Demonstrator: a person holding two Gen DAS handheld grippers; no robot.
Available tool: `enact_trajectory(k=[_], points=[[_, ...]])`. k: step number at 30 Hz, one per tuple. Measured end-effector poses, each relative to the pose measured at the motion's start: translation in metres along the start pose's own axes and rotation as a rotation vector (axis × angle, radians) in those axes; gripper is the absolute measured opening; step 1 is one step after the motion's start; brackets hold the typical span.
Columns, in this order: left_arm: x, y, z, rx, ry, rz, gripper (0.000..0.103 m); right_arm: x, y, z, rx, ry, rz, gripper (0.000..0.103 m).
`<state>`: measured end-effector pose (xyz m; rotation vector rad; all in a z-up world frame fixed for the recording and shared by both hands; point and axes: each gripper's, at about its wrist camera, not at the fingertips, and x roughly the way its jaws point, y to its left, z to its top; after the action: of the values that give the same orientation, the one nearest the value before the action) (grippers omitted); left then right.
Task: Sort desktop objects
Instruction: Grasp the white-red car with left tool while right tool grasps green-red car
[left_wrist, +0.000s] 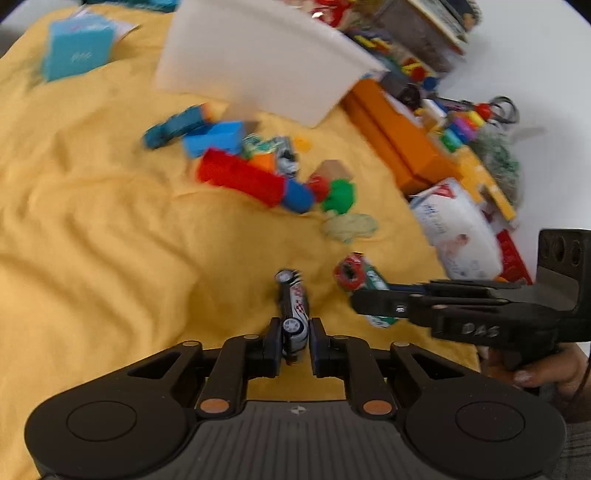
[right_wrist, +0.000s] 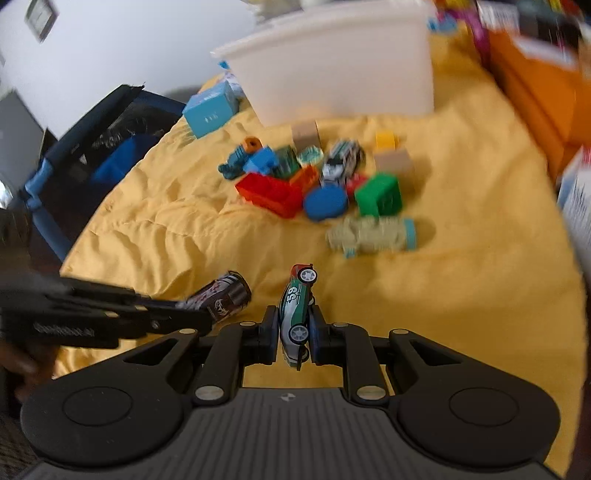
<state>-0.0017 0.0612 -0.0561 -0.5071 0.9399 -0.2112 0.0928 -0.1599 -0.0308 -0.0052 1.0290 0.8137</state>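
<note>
My left gripper (left_wrist: 294, 330) is shut on a white toy car with red and black marks (left_wrist: 293, 306), held on its side above the yellow cloth. The right gripper (right_wrist: 293, 330) is shut on a green and white toy car numbered 59 (right_wrist: 295, 306), also on its side. Each gripper shows in the other's view: the right gripper (left_wrist: 360, 299) with the green car (left_wrist: 360, 280), the left gripper (right_wrist: 201, 317) with the dark-patterned car (right_wrist: 225, 297). A heap of toys lies ahead: red brick (right_wrist: 269, 194), blue disc (right_wrist: 325, 203), green block (right_wrist: 380, 194), another toy car (right_wrist: 341, 162).
A white bin (right_wrist: 340, 62) stands beyond the heap. A light blue box (right_wrist: 210, 107) lies to its left. Orange boxes (left_wrist: 399, 133) and a cluttered pile line the right side, with a white packet (left_wrist: 458, 229) nearer. A pale green toy (right_wrist: 373, 234) lies closest to the grippers.
</note>
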Motion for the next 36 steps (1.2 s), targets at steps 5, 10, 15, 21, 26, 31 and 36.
enact_trajectory(k=[5,10,15,21,26,31,36], points=[[-0.016,-0.015,-0.008,0.157,-0.068,0.177,0.047,0.003,-0.008,-0.006,0.052,0.021,-0.008,0.03],[-0.017,-0.033,-0.012,0.306,-0.071,0.23,0.048,-0.009,-0.001,-0.009,-0.068,-0.03,-0.129,0.047],[-0.005,-0.045,-0.011,0.377,-0.07,0.286,0.048,-0.011,0.015,-0.008,-0.211,-0.057,-0.186,0.047],[0.014,-0.051,-0.002,0.399,-0.065,0.315,0.048,0.004,0.031,-0.015,-0.35,-0.046,-0.281,0.046],[0.023,-0.047,-0.004,0.396,-0.034,0.32,0.039,0.012,0.037,-0.024,-0.392,-0.028,-0.303,0.045],[0.026,-0.052,-0.01,0.46,-0.041,0.325,0.034,0.011,0.033,-0.027,-0.36,-0.046,-0.291,0.046],[0.024,-0.051,-0.011,0.454,-0.046,0.317,0.033,0.01,0.029,-0.029,-0.342,-0.062,-0.275,0.046]])
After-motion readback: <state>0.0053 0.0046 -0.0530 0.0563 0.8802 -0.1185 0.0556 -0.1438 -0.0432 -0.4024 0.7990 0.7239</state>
